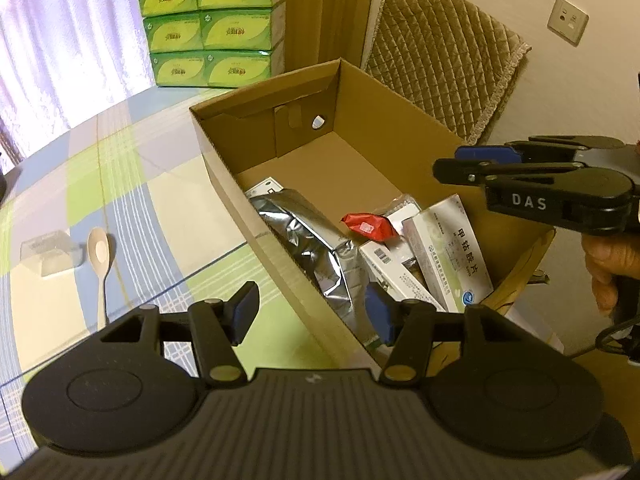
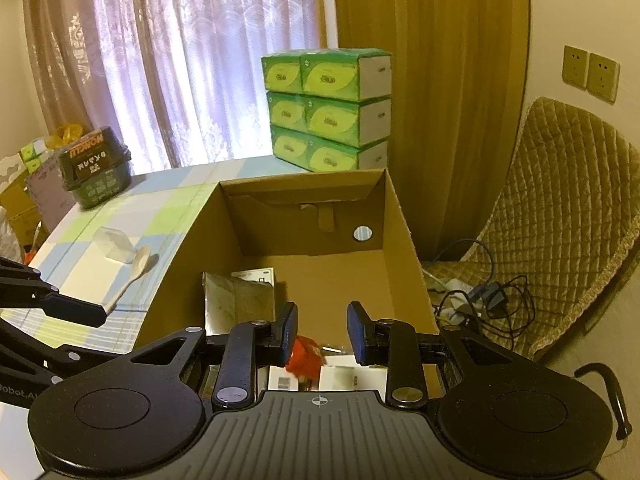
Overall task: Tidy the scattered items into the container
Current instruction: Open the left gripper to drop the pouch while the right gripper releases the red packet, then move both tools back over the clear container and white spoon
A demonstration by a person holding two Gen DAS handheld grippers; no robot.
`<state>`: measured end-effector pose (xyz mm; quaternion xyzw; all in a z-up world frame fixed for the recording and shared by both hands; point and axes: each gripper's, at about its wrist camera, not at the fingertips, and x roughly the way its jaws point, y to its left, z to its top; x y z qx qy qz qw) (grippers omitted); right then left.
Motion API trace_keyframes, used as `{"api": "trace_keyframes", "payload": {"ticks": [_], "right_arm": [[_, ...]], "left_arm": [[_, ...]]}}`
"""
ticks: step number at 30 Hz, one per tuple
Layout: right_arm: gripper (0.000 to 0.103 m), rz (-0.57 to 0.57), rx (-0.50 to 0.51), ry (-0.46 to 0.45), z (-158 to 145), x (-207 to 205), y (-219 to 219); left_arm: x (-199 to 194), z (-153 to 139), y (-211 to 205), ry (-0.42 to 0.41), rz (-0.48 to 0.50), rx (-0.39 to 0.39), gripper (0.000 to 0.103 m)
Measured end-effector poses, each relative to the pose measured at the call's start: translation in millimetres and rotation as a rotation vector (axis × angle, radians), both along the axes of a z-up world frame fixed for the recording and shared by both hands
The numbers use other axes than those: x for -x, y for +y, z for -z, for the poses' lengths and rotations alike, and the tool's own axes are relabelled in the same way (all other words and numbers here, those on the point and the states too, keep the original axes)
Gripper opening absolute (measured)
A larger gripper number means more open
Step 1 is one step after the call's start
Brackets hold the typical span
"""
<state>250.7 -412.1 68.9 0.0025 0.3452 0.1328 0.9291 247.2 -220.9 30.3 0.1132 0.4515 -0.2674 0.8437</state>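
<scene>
Left gripper (image 1: 310, 314): jaws spread, empty, low centre of frame, straddling the near wall of the cardboard box (image 1: 224, 184).
Right gripper (image 2: 322, 334): jaws spread, empty, above the red packet (image 2: 306, 358) lying in the box.
Box contents: silver foil pouch (image 1: 312, 236), medicine cartons (image 1: 448, 252), centre right.
Left to tidy: wooden spoon (image 1: 100, 256) and clear plastic case (image 1: 50, 252), lower left, on the checked tablecloth (image 1: 120, 168).
Next, likely: swing left, pinch spoon mid-handle, lift over the wall.
</scene>
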Motion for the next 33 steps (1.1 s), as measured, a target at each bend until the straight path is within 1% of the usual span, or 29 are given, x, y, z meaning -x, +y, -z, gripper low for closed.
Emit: {"api": "trace_keyframes", "payload": {"ticks": [5, 9, 16, 17, 18, 19, 20, 25, 33], "right_arm": [[0.033, 0.009, -0.012, 0.013, 0, 6, -2], [0.033, 0.012, -0.031, 0.019, -3, 13, -1], [0.034, 0.007, -0.040, 0.008, -13, 28, 7], [0.051, 0.002, -0.042, 0.005, -14, 30, 9], [0.087, 0.002, -0.042, 0.000, -16, 32, 11], [0.093, 0.006, -0.044, -0.015, -18, 35, 14], [0.093, 0.003, -0.046, -0.037, -21, 40, 17], [0.093, -0.052, -0.054, -0.050, -32, 51, 42], [0.093, -0.186, -0.062, -0.049, -40, 67, 107]], "left_arm": [[6, 2, 4, 0.000, -0.007, 0.005, 0.061], [13, 2, 11, -0.002, -0.016, 0.013, 0.070], [32, 8, 48, 0.004, -0.081, 0.033, 0.079], [36, 9, 56, 0.006, -0.095, 0.037, 0.079], [40, 9, 64, 0.006, -0.108, 0.038, 0.081], [43, 10, 72, 0.004, -0.122, 0.038, 0.083], [47, 10, 81, 0.002, -0.136, 0.038, 0.084], [63, 11, 124, -0.008, -0.212, 0.036, 0.092], [78, 17, 193, -0.019, -0.328, 0.014, 0.095]]}}
